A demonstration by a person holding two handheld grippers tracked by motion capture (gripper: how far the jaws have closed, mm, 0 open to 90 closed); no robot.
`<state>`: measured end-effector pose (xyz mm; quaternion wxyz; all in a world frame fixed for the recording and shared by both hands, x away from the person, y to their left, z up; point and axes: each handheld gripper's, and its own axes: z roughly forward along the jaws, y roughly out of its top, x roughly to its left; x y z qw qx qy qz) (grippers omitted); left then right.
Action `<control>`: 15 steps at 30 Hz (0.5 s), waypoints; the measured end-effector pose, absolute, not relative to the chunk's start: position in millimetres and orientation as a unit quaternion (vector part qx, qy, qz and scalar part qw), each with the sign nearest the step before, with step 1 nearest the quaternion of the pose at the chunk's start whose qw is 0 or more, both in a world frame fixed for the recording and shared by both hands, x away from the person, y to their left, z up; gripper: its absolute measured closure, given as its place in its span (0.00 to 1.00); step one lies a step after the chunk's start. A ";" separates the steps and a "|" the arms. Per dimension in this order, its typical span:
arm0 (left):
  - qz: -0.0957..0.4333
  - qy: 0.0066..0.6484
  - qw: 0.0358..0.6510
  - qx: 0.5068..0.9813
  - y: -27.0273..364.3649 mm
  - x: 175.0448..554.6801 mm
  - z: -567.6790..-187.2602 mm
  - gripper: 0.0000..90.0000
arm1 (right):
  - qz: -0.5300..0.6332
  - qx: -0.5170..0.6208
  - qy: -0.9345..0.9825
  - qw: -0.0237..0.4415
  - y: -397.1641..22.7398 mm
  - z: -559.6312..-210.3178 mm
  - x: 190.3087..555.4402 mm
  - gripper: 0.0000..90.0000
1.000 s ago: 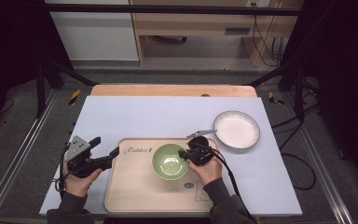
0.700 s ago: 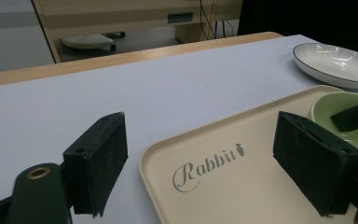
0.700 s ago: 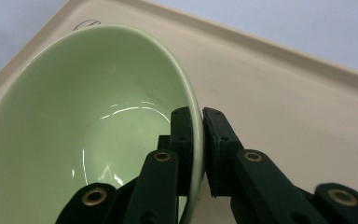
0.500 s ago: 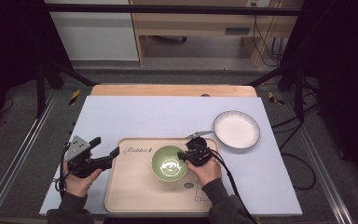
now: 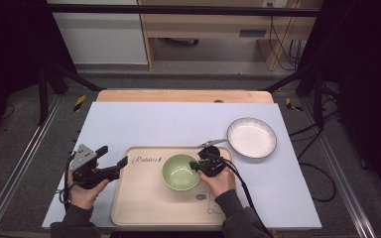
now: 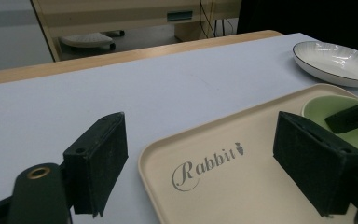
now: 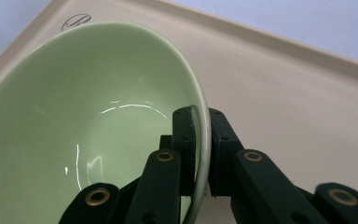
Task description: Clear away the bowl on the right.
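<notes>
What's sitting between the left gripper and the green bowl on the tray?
Nothing stands there: in the left gripper view, bare tray printed "Rabbit" runs from the open left gripper to the green bowl, whose rim the right gripper clamps.

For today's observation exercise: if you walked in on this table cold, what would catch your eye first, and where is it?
First the pale green bowl in the middle of the cream tray at the near edge of the table, with the right gripper clamped on its rim, one jaw inside and one outside. Next, the white plate on the blue mat to the tray's right. The left gripper stands open over the tray's left edge.
</notes>
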<state>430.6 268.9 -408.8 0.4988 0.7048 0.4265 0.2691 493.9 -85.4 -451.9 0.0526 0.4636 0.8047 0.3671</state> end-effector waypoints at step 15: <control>0.268 0.428 0.500 0.704 269.5 430.7 -409.1 0.19 | 0.376 0.450 0.806 0.074 -86.9 -451.4 492.9 0.85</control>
